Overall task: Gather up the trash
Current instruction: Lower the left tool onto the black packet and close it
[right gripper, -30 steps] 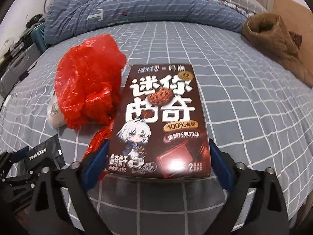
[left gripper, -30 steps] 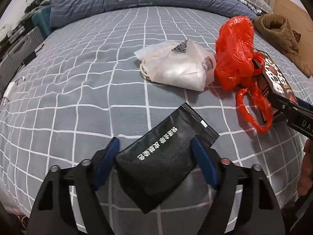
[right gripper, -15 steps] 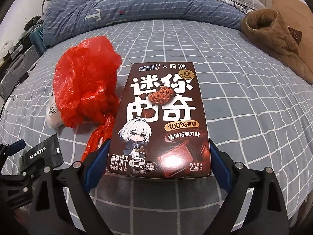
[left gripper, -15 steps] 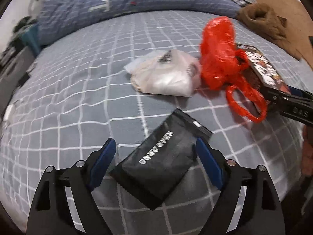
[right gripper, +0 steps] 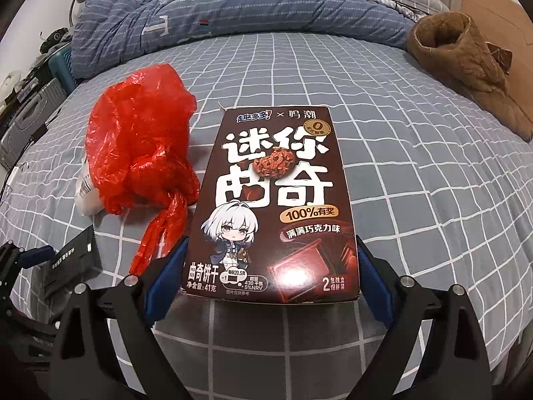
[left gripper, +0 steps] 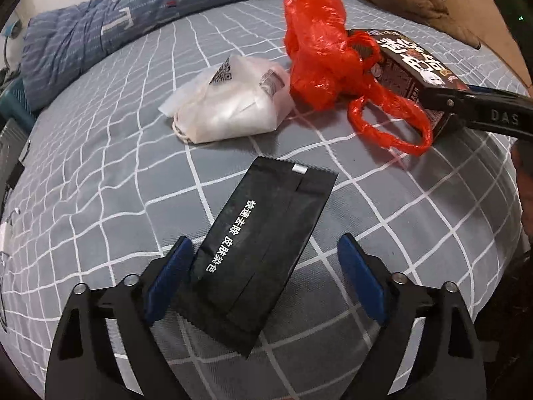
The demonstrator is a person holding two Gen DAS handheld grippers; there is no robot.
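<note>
Your right gripper (right gripper: 271,273) sits with its blue pads on either side of the near end of a brown cookie box (right gripper: 276,206); both pads look pressed to the box's side edges, so it reads as clamped on the box. Box front, legible: "迷你曲奇" in big white characters with a chocolate cookie printed in the middle, "鸣潮" at top, a round "0" badge, "100%有奖", "满满巧克力味", "曲奇饼干", "净含量:41克", "2包独立保鲜装". A white-haired anime figure is printed lower left. The box lies flat on the grey checked bedsheet (right gripper: 416,183), long axis pointing away from you.

Your left gripper (left gripper: 263,266) is spread wide around a black sachet (left gripper: 263,236). The left pad touches or nearly touches the sachet's edge; the right pad stands clear of it. No grip. Sachet print, white: "快速去除 皮肤染色". It has a serrated top edge, a small silver tab near one corner, and a creased matte surface, and lies flat and skewed on the sheet.

Beyond the sachet: a white plastic bag (left gripper: 233,106) bearing a QR code and a barcode label, and a crumpled red plastic bag (left gripper: 319,56) touching the cookie box (left gripper: 413,66), its handle loops trailing toward you. "DAS" is readable on the right gripper's arm in the left view.

A blue striped duvet (right gripper: 233,13) and a brown quilted garment (right gripper: 466,66) lie at the far side.
</note>
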